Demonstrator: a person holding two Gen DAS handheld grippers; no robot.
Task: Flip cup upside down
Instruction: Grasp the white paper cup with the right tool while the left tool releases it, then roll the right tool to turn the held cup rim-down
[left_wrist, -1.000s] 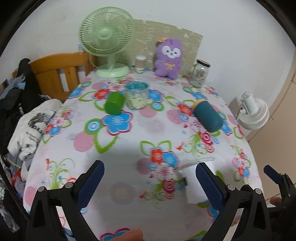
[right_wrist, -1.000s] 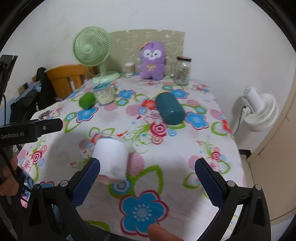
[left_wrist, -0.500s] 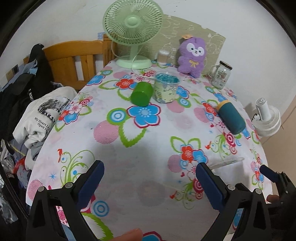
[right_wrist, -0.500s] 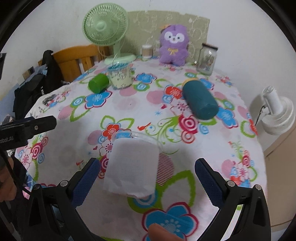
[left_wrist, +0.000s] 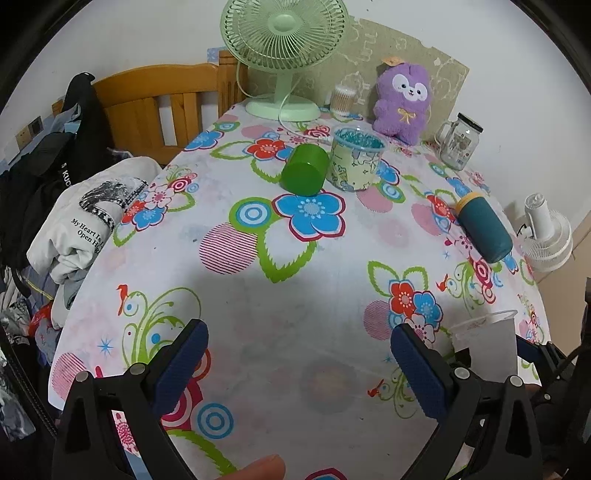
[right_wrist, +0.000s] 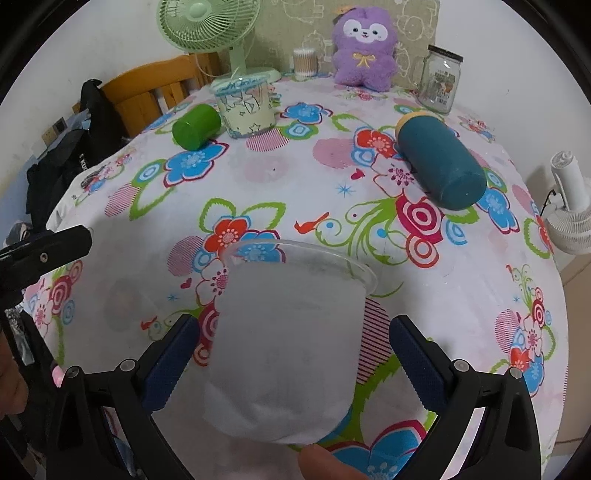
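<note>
From left to right, the left gripper (left_wrist: 297, 363) hangs wide open over bare tablecloth (left_wrist: 295, 280), while the right gripper (right_wrist: 293, 360), jaws spread but not yet touching, has closed in around the frosted cup (right_wrist: 288, 343) standing near the table's front edge, so a grasp looks imminent.

Cup (right_wrist: 288, 343) now between right tongs (right_wrist: 294, 363)

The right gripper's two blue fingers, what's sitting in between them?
In the right wrist view, the frosted white plastic cup stands upright between the open right gripper fingers, rim up. A gap shows on each side, so neither finger touches it yet.
</note>
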